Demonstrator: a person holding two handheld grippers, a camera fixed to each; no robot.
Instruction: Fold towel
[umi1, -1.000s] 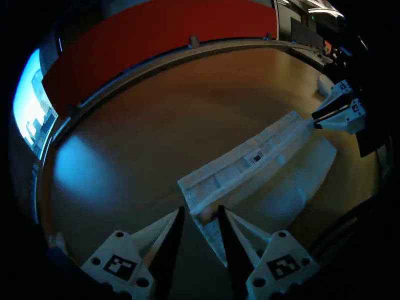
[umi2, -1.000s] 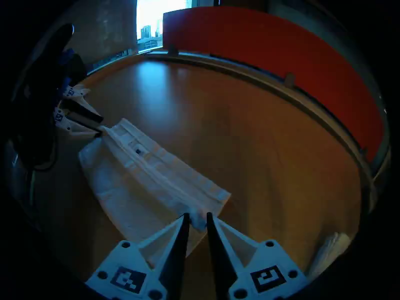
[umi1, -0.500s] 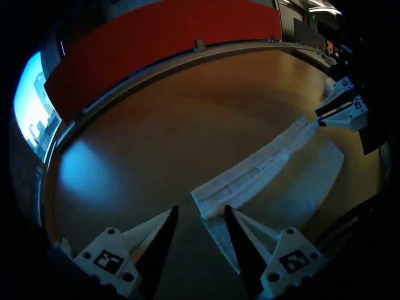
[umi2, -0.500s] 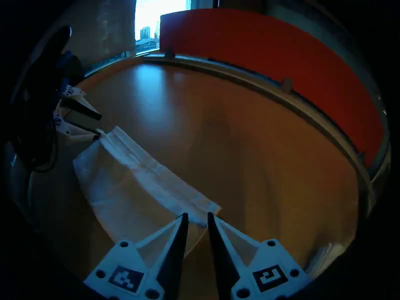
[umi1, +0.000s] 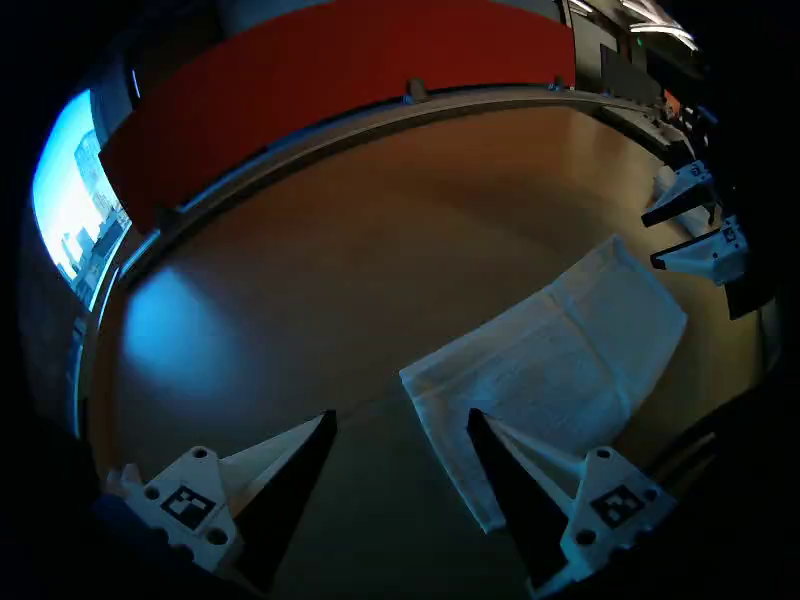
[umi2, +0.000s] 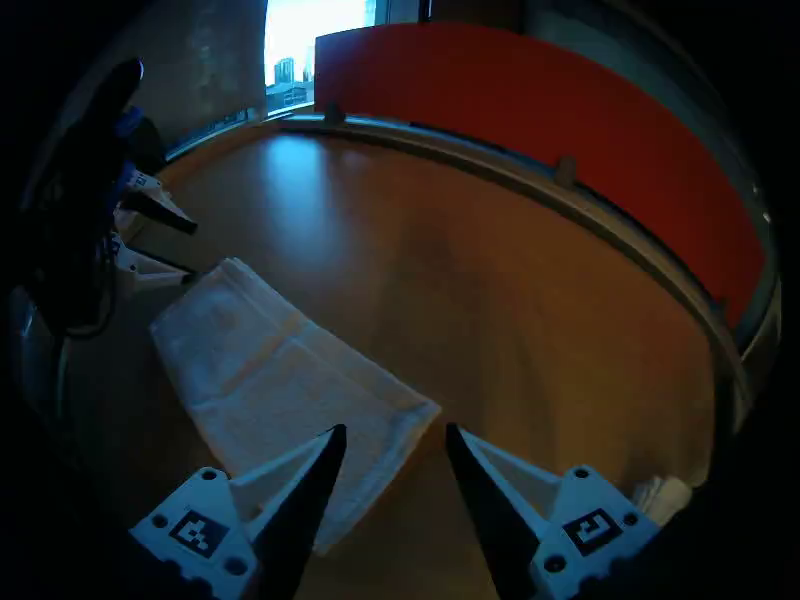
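Release, both sides at once. Left gripper (umi1: 400, 415) now stands with its fingers spread wide and nothing between them. A second ago they pinched the raised hem of the towel (umi1: 560, 350), and half a second ago they had begun to part. Right gripper (umi2: 395, 428) tells the same story: fingers nearly pressed together on its own corner until half a second ago, now parted and empty.

The towel has dropped. The lifted ridge that ran between the two grippers is gone, and the cloth lies flat on the wooden table (umi1: 350, 250) as one pale rectangle. One end sits just beyond the left gripper's fingertips and the other just beyond the right's. A faint seam line crosses it in both views (a woven band or a crease, too dim to say which). The edges look fairly square from here, with no loose flap visible.

Reading: this fold is laid down and let go, so one stage of the task looks complete. The piece is still long, so another fold end to end seems likely, and that calls for a fresh grasp at the corners.

Beyond the towel the tabletop is bare wood, backed by the red panel (umi1: 330, 70) along the far edge, with the bright window (umi1: 70, 200) off to one side.
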